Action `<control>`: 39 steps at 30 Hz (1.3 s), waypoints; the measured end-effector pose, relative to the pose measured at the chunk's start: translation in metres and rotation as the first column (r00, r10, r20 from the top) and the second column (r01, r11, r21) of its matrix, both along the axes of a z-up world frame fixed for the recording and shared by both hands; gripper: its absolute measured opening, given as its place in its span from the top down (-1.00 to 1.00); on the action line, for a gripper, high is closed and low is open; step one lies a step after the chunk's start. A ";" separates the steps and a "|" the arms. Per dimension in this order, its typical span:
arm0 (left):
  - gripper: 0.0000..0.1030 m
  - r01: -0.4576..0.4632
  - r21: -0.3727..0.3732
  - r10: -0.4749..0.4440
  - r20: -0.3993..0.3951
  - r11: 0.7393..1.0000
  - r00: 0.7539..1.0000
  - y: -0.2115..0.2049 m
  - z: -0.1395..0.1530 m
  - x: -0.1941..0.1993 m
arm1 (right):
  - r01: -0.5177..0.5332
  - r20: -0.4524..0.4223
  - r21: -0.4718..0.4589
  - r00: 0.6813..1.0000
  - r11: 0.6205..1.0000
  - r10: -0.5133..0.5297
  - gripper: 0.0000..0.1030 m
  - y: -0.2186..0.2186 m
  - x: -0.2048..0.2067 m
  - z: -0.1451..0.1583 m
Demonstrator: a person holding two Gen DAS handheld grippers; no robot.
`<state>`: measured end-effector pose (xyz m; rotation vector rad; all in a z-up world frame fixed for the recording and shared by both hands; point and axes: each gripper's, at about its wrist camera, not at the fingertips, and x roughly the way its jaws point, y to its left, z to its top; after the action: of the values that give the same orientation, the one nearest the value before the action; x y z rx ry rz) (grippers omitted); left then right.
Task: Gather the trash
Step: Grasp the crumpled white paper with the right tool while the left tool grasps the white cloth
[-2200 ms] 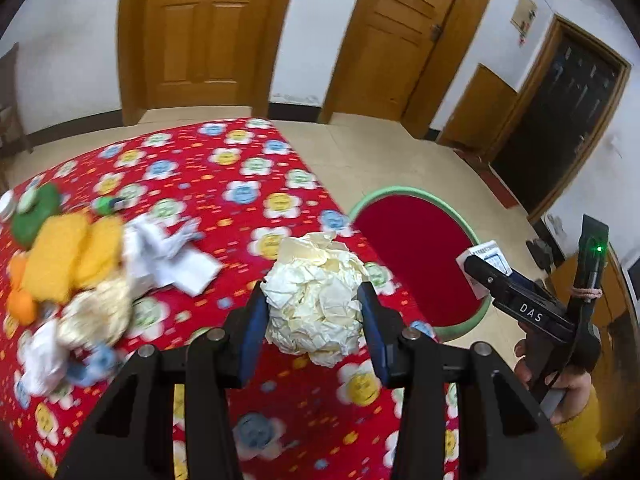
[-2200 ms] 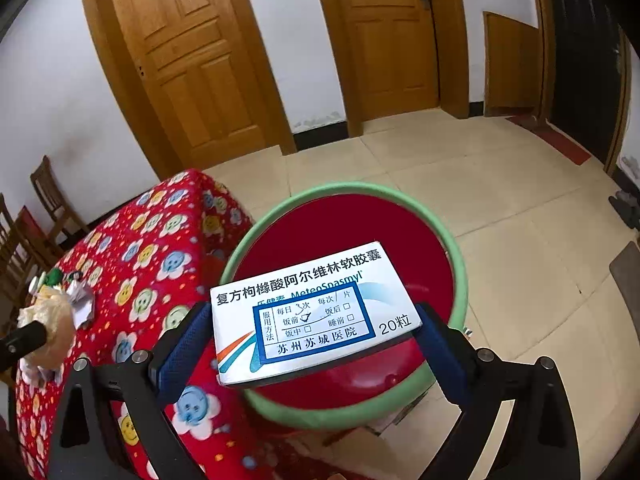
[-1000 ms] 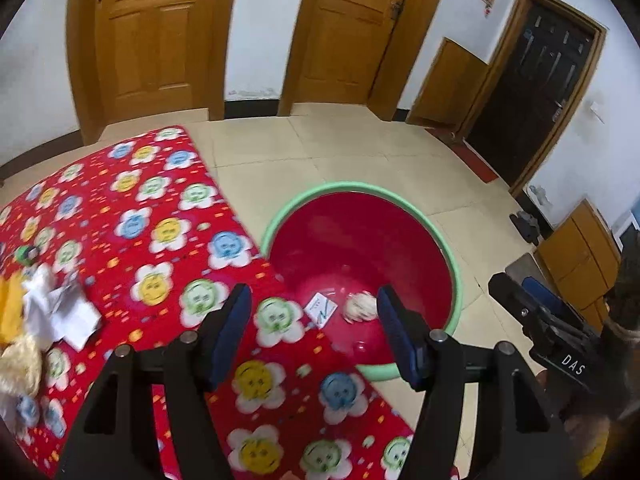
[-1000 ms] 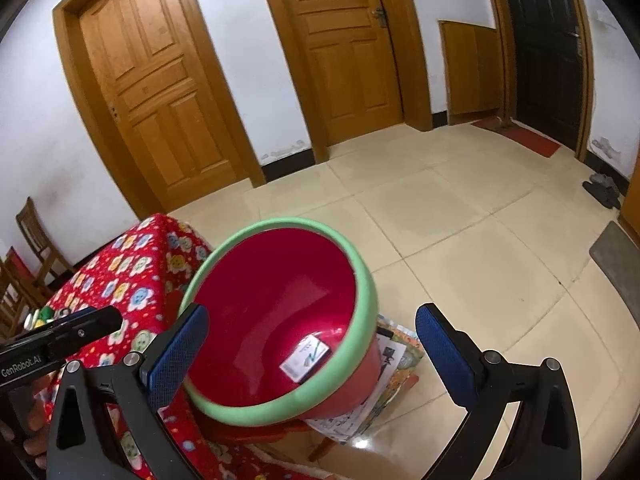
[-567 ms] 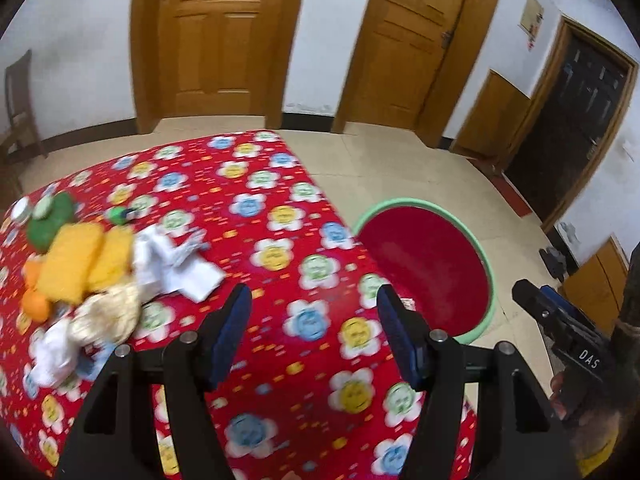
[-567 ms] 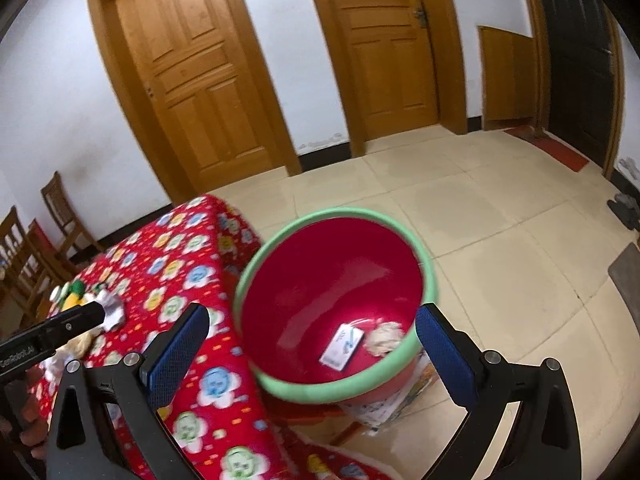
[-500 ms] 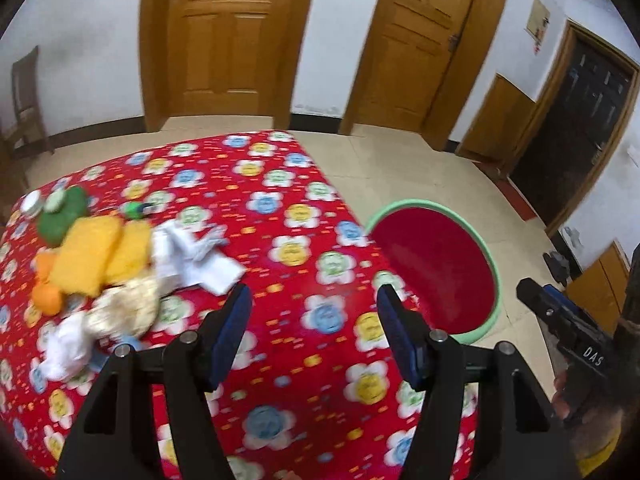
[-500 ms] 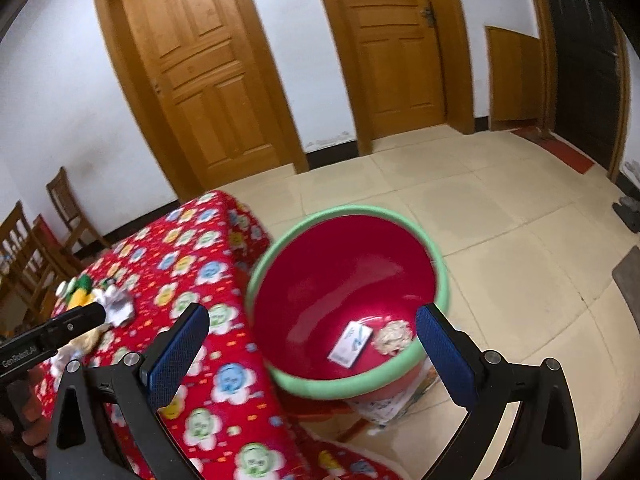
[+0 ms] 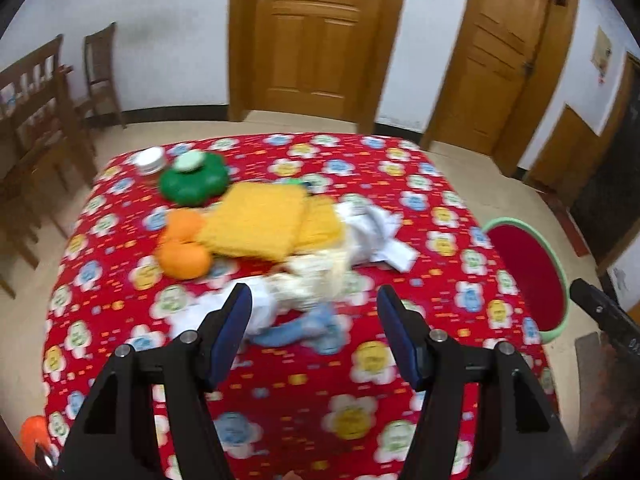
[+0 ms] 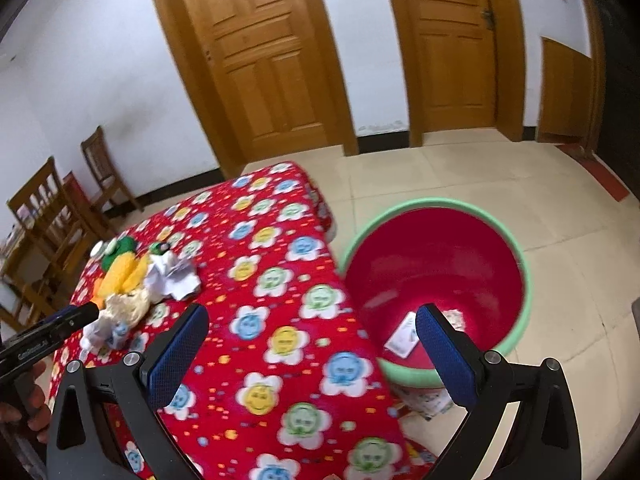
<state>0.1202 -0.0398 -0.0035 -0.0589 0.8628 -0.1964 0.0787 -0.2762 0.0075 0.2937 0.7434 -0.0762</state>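
Ahead of my left gripper (image 9: 314, 312), between its spread blue pads, lies the pile of trash on the red flowered tablecloth (image 9: 288, 392). Jaws stand apart, nothing between them, nothing touched. Nearest the fingertips: a crumpled yellowish wad (image 9: 316, 276), a white crumpled paper (image 9: 256, 312) by the left pad, a blue scrap (image 9: 304, 330) just below the wad. All of it is blurred. Beyond, a larger white crumpled paper (image 9: 376, 236) touches two yellow cloths (image 9: 260, 220). Left of those sit two oranges (image 9: 184, 256), and past them a green flower-shaped thing (image 9: 194, 182) and a small white jar (image 9: 149, 160).

My right gripper (image 10: 308, 340) is also wide apart and empty, hanging over the table's near corner. Behind its right pad sits the red basin (image 10: 440, 256) with a green rim, on the tiled floor just beside the table. Inside it lie a white box (image 10: 402, 338) and a crumpled paper ball (image 10: 456, 318), partly hidden by the pad. Far to the left of this gripper the same pile shows, with the tip of my left gripper just beside it and my left hand (image 10: 20, 404) at the frame's edge. Wooden chairs (image 10: 52, 208) stand beyond the table, wooden doors (image 10: 264, 64) behind.
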 end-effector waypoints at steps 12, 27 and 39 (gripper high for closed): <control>-0.26 -0.065 0.019 0.066 -0.057 0.998 0.996 0.039 -0.028 0.011 | -0.102 -0.049 -0.013 0.994 0.995 0.101 -0.99 0.049 0.036 -0.012; -0.26 -0.072 -0.030 0.069 -0.085 0.997 0.994 0.056 -0.045 0.029 | -0.226 -0.101 -0.027 0.970 0.974 0.222 -0.99 0.097 0.092 -0.035; -0.24 -0.058 -0.101 0.047 -0.114 0.993 0.992 0.061 -0.060 0.038 | -0.283 -0.123 -0.018 0.952 0.959 0.279 -0.43 0.118 0.129 -0.061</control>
<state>0.1580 0.0210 -0.0633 -0.1914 0.9604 -0.1898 0.2077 -0.1582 -0.0540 0.1476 0.8959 0.1639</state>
